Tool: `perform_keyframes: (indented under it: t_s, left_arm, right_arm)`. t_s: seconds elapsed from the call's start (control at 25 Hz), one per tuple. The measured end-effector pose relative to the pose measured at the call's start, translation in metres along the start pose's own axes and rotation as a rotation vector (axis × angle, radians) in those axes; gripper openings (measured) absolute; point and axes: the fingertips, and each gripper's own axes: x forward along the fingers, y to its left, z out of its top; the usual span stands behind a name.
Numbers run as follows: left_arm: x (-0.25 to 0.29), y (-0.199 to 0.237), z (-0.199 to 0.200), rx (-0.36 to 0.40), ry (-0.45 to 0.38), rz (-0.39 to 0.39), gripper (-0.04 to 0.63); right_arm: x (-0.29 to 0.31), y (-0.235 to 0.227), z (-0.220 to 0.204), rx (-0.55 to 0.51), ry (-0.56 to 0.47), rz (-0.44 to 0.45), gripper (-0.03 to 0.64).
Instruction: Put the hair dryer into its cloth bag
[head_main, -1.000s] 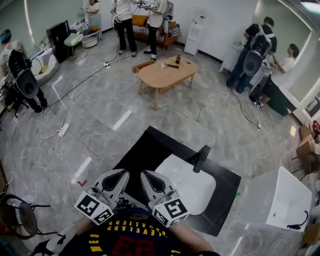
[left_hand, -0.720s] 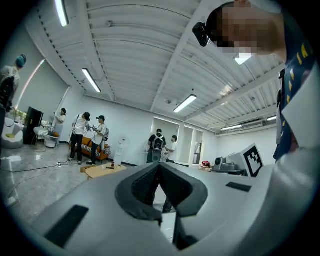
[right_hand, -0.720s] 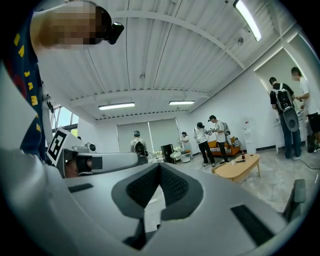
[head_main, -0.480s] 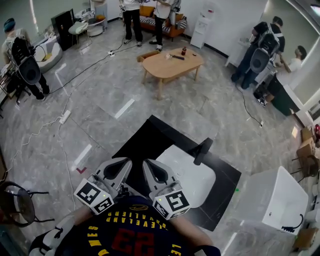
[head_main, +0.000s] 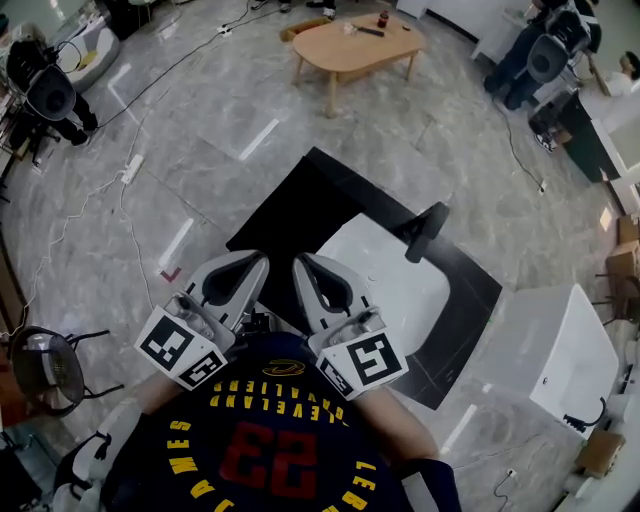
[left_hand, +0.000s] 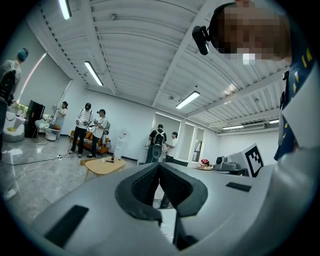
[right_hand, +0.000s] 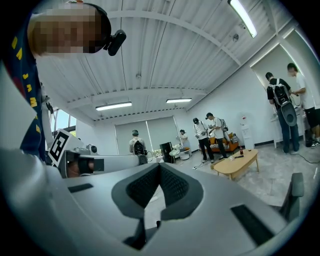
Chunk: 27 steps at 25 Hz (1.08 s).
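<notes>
the hair dryer (head_main: 424, 230) lies on the black table (head_main: 298, 208), at the far right corner of the white cloth bag (head_main: 385, 300) and plainly outside it. the bag lies flat and looks empty; i can't make out its mouth. the left gripper (head_main: 257, 263) and right gripper (head_main: 301, 263) are held level at the person's chest, side by side, well short of the dryer. both have their fingers pressed together on nothing, in what looks like a waiting pose.

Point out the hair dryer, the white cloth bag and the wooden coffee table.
hair dryer (head_main: 428, 220): head view, on its black body.
white cloth bag (head_main: 400, 295): head view, on the middle of the flat fabric.
wooden coffee table (head_main: 335, 48): head view, on a bare part of its top.
</notes>
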Motion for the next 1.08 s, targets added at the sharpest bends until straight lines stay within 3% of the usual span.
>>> perform_keyframes:
  t_s: [1.08]
  left_arm:
    - [0.0041, 0.0045, -0.0084, -0.023, 0.021, -0.002, 0.003]
  right_arm:
    - [0.0033, -0.0033, -0.0111, 0.004, 0.039, -0.008, 0.008]
